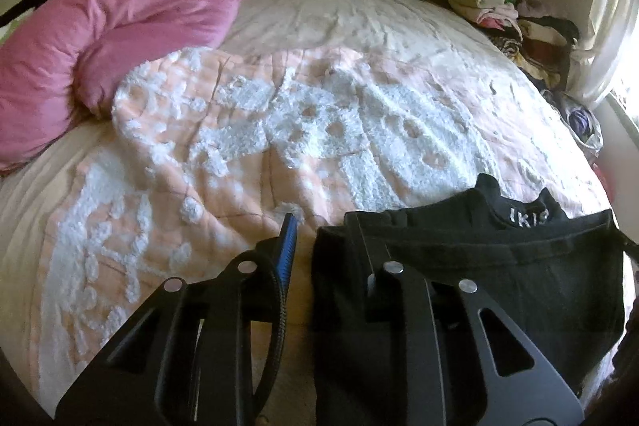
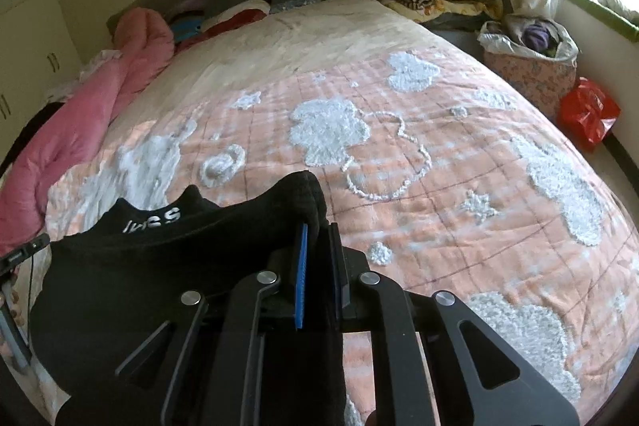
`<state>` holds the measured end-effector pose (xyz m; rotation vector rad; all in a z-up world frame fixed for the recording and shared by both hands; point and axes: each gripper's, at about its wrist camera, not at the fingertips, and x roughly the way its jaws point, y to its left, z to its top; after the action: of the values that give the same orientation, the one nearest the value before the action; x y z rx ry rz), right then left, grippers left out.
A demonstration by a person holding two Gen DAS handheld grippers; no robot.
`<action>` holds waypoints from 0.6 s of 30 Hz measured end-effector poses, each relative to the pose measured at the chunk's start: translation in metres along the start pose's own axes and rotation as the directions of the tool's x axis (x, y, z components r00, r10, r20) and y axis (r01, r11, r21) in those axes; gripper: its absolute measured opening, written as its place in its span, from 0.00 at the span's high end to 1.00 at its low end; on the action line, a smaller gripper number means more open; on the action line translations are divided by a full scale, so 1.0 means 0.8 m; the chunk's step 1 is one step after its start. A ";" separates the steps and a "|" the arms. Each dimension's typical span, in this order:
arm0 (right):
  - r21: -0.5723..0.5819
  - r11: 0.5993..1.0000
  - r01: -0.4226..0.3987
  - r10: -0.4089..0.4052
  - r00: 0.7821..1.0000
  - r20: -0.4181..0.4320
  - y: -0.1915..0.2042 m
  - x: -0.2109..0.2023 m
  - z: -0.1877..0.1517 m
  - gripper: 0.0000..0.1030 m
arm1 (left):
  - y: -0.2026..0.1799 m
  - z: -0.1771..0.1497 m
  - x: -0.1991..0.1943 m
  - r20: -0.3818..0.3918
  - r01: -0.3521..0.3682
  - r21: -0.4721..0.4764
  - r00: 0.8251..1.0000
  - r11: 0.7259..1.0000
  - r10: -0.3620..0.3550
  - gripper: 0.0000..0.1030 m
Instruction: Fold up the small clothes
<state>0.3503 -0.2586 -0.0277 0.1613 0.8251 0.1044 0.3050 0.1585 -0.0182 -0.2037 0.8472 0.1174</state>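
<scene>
From my left wrist camera I see my left gripper (image 1: 319, 226) with its fingers parted. The blue-padded finger (image 1: 288, 246) sits over the peach quilted bedspread with fluffy white patches (image 1: 279, 130), while the other finger lies against the edge of a black knit garment with white lettering at its neckband (image 1: 499, 266). A bulky pink duvet (image 1: 120, 34) is bunched far left, and a stack of folded clothes (image 1: 499, 2) sits far right by the headboard.

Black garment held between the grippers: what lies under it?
Under the black garment lies the peach quilt with white tufted patches, showing around its edges. The quilt directly beneath is covered, so anything there cannot be seen.
</scene>
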 end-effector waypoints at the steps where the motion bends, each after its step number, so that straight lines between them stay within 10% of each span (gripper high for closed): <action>1: -0.010 1.000 0.021 -0.021 1.000 -0.019 0.002 0.006 -0.003 0.91 | 0.000 -0.002 0.003 -0.007 -0.005 0.007 1.000 1.000 0.006 0.83; 6: -0.030 0.998 0.059 -0.060 0.997 -0.039 0.006 0.014 -0.013 0.81 | 0.003 -0.010 0.001 -0.028 0.024 0.008 0.999 1.000 -0.024 0.81; 11: -0.055 0.998 0.042 -0.042 0.999 -0.002 0.012 -0.006 -0.006 0.61 | 0.004 -0.012 0.007 -0.071 0.059 0.012 0.996 0.998 -0.058 0.54; 18: -0.150 0.987 0.063 -0.076 0.993 -0.086 0.029 0.035 0.001 0.53 | -0.008 -0.015 0.031 -0.104 0.055 0.025 0.993 0.998 -0.052 0.63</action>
<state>0.3687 -0.2312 -0.0430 -0.0118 0.9100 0.1075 0.3135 0.1504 -0.0440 -0.2071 0.9447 0.0449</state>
